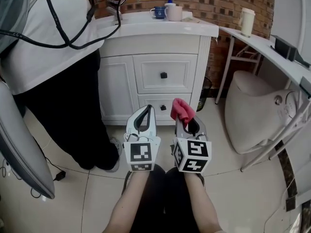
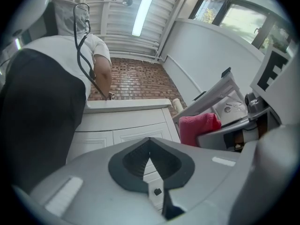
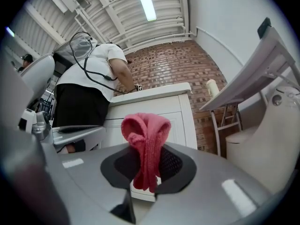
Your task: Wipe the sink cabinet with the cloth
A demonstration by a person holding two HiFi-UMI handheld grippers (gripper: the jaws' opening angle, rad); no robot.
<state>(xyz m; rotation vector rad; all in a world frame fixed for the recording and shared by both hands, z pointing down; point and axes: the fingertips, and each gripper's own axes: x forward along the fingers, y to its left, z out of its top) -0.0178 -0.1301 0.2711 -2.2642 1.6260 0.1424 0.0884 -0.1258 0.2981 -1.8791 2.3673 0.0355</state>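
No words, brand names or numbers could be read anywhere in the scene. The left marker cube (image 1: 141, 154) on the left gripper (image 1: 146, 110) and the right marker cube (image 1: 193, 155) on the right gripper (image 1: 187, 119) carried only black-and-white square code patterns, not lettering. A blue mug (image 1: 159, 12) on top of the sink cabinet (image 1: 184, 45) bore a white mark too small to make out. Any label on the pump bottle (image 1: 169, 0) behind it was likewise illegible. A small black-and-white tag (image 2: 111, 96) at the counter's back edge was also unreadable.

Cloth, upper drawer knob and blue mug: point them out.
cloth (image 3: 146, 137), right gripper view, bunched middle
upper drawer knob (image 1: 164, 74), head view, dark front face
blue mug (image 1: 159, 12), head view, its side
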